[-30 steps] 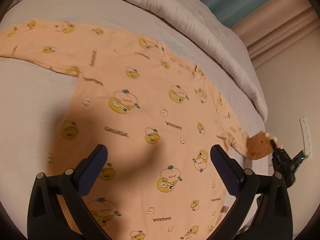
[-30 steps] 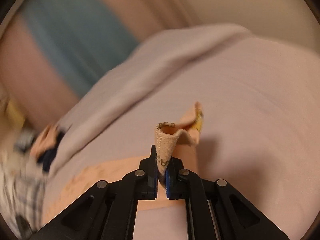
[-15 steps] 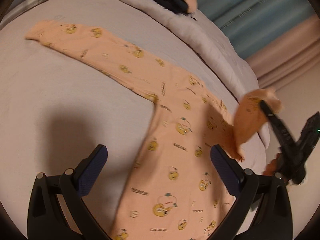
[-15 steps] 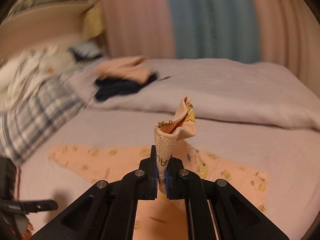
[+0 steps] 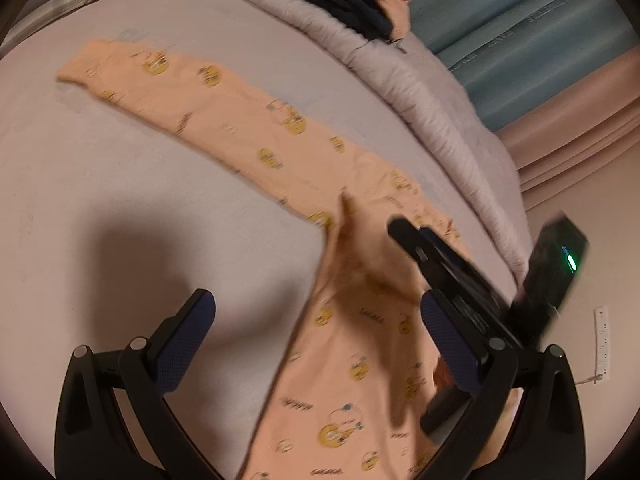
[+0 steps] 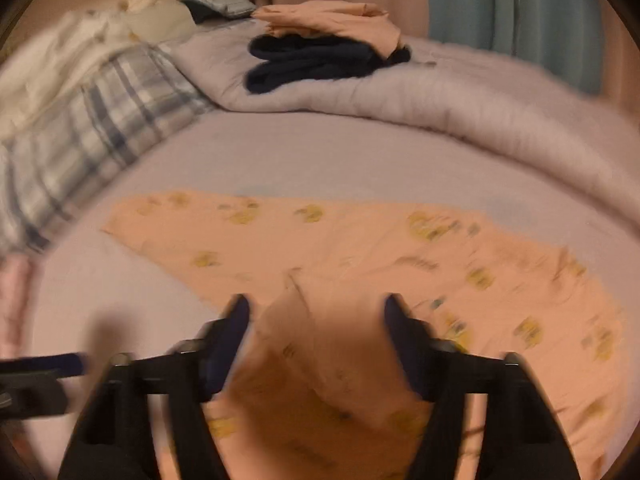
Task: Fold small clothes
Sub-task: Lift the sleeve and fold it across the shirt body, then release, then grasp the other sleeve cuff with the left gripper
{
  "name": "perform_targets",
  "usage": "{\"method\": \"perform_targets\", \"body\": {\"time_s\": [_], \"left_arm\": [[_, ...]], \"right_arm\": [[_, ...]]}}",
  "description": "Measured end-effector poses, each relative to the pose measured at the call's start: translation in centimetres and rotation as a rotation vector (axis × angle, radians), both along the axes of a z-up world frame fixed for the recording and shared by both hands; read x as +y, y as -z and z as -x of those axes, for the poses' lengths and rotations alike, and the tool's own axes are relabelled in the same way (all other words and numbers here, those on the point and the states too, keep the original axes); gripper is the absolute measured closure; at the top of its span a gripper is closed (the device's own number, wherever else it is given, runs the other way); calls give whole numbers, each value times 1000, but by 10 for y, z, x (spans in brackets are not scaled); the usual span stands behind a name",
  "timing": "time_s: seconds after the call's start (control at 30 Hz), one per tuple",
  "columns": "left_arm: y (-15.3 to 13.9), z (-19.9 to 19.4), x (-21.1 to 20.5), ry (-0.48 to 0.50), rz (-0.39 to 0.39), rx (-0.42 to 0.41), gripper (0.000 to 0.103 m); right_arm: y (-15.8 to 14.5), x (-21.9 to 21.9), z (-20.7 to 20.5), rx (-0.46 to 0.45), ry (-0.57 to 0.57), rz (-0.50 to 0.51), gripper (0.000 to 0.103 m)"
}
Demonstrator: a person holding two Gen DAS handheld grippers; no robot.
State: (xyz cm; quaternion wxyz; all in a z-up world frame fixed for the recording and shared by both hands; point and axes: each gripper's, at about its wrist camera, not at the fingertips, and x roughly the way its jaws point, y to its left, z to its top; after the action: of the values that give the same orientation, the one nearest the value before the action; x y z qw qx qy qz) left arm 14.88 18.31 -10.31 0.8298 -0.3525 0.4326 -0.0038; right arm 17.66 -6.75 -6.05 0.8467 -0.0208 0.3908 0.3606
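An orange long-sleeved shirt (image 5: 360,344) with yellow cartoon prints lies flat on the grey bed sheet; it also shows in the right wrist view (image 6: 460,280). Its left sleeve (image 5: 192,96) stretches out toward the far left. Its right sleeve (image 6: 320,352) is folded across the body, lying loose between the open jaws of my right gripper (image 6: 316,320). My left gripper (image 5: 316,332) is open and empty above the shirt's lower body. The right gripper (image 5: 452,264) shows in the left wrist view, over the shirt's right shoulder.
A rolled grey duvet (image 6: 460,104) runs along the far side with a stack of folded dark and orange clothes (image 6: 324,48) on it. A plaid pillow (image 6: 100,120) lies at the left. Curtains (image 5: 520,40) hang behind. A wall socket (image 5: 602,340) is at the right.
My right gripper carried the sleeve cuff left over the shirt body, then opened and let it drop there. My left gripper stayed open, its view shifting along the shirt.
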Motion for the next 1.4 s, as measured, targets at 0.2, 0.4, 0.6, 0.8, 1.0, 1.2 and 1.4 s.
{"method": "perform_targets", "body": {"time_s": [0.2, 0.4, 0.6, 0.8, 1.0, 1.2, 1.4], "left_arm": [[-2, -44, -28, 116, 76, -60, 1], [19, -82, -54, 176, 170, -36, 10], [30, -119, -85, 252, 144, -52, 29], [68, -128, -76, 240, -23, 74, 87], [66, -113, -47, 210, -57, 74, 97], [45, -82, -17, 136, -37, 24, 10], [46, -49, 58, -99, 66, -4, 10]], "right_arm": [[-10, -82, 4, 26, 158, -77, 32], [5, -148, 5, 48, 292, -71, 32], [21, -176, -6, 99, 351, -118, 45], [36, -195, -12, 124, 407, -69, 56], [42, -207, -11, 134, 455, -30, 56], [26, -208, 7, 106, 416, -62, 53], [6, -194, 28, 42, 348, -110, 47]]}}
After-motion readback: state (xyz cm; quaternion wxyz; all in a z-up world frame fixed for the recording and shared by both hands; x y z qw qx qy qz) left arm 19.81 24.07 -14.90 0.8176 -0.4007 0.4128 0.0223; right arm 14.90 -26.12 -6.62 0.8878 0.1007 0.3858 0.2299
